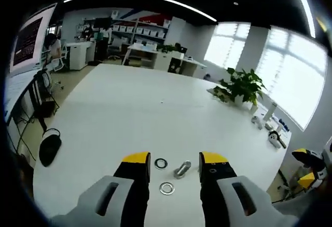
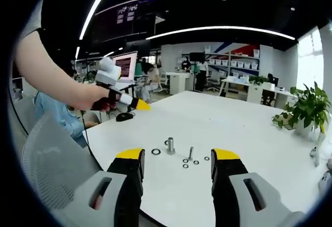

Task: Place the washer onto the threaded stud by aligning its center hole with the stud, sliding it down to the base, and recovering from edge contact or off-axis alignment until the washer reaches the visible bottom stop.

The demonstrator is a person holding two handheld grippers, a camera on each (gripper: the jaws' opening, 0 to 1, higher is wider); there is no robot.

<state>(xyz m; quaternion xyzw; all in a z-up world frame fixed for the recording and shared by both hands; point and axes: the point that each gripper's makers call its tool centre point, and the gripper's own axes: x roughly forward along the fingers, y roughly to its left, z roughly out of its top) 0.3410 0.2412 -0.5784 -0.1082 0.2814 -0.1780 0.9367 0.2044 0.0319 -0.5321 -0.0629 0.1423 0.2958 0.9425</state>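
Both tools stand open and empty – left tool, right tool – above flat metal washers and the upright threaded stud on the smooth white counter.

The white table lies bare and unobstructed across most of its surface, giving open passage from either gripper toward the small cluster of hardware near its front edge. Within that cluster the upright bolt, a thinner stud and several loose washers stand close together, so the gaps between them are narrow; in the left gripper view a bolt and two washers sit between the spread jaws. A potted plant and small items at the far edge, plus the left gripper held above the table's left side, are well apart from the cluster.
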